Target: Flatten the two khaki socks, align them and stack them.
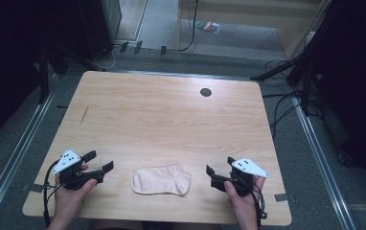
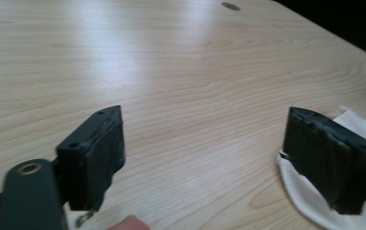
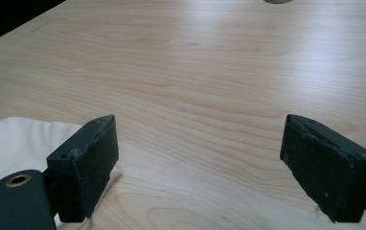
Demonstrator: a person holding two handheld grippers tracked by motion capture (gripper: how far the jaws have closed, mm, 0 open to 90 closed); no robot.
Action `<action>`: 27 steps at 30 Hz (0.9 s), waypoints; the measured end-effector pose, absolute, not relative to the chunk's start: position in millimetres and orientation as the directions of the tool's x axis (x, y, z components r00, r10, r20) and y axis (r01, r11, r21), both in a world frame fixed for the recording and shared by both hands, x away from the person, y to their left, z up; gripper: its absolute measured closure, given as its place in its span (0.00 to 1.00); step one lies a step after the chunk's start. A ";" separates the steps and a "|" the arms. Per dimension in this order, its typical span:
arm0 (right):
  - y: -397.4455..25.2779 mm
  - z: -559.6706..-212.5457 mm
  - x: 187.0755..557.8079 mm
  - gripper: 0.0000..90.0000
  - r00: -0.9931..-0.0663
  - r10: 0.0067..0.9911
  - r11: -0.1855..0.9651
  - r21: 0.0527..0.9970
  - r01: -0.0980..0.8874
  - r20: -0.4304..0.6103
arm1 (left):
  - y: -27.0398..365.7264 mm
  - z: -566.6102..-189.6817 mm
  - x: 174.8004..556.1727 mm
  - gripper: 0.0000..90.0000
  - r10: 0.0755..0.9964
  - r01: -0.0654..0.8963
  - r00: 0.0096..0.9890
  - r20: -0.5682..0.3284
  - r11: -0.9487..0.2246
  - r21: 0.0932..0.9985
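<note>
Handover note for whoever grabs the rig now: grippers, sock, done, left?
Left gripper: open, holding nothing, on the table left of the sock.
Right gripper: open, holding nothing, right of the sock.
Sock: pale, lying flat near the table's front edge, between the two grippers; neither grips it.
Done: nothing visible yet.
Left: probably close in from both sides and grasp the sock.

Nope, no readable text anywhere here, no labels, brands or numbers on the table, the sock or either gripper.
</note>
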State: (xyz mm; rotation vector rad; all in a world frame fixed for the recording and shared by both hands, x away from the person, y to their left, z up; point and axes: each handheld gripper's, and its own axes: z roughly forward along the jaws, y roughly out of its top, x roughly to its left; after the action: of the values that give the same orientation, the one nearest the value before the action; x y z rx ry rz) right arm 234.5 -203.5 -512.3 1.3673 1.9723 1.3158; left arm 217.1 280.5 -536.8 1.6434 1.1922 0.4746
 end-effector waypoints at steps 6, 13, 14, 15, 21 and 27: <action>-231.9 -511.7 238.7 0.15 -0.383 0.905 0.038 0.862 0.505 0.184 | 293.6 -538.0 219.4 0.15 0.866 0.475 0.432 -0.250 0.017 0.880; -269.7 -514.5 239.2 0.15 -0.322 0.934 0.032 0.859 0.511 0.157 | 314.2 -540.8 221.9 0.15 0.893 0.479 0.379 -0.242 0.034 0.877; -269.7 -514.5 239.2 0.15 -0.322 0.934 0.032 0.859 0.511 0.157 | 314.2 -540.8 221.9 0.15 0.893 0.479 0.379 -0.242 0.034 0.877; -279.2 -515.3 238.2 0.15 -0.302 0.944 0.039 0.859 0.510 0.136 | 317.0 -541.3 222.3 0.15 0.897 0.478 0.371 -0.242 0.039 0.877; -309.3 -521.0 234.3 0.15 -0.243 0.957 -0.007 0.851 0.524 0.158 | 342.3 -543.8 223.2 0.15 0.920 0.481 0.312 -0.238 0.063 0.874; -327.3 -525.6 231.8 0.15 -0.207 0.969 -0.006 0.845 0.535 0.138 | 360.7 -545.0 222.4 0.15 0.928 0.482 0.287 -0.236 0.074 0.873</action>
State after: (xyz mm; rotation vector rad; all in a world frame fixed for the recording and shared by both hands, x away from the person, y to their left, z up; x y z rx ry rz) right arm 231.8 -327.3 -525.6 1.5539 1.7749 1.1298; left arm 222.4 360.7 -545.0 1.5595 1.3417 0.5632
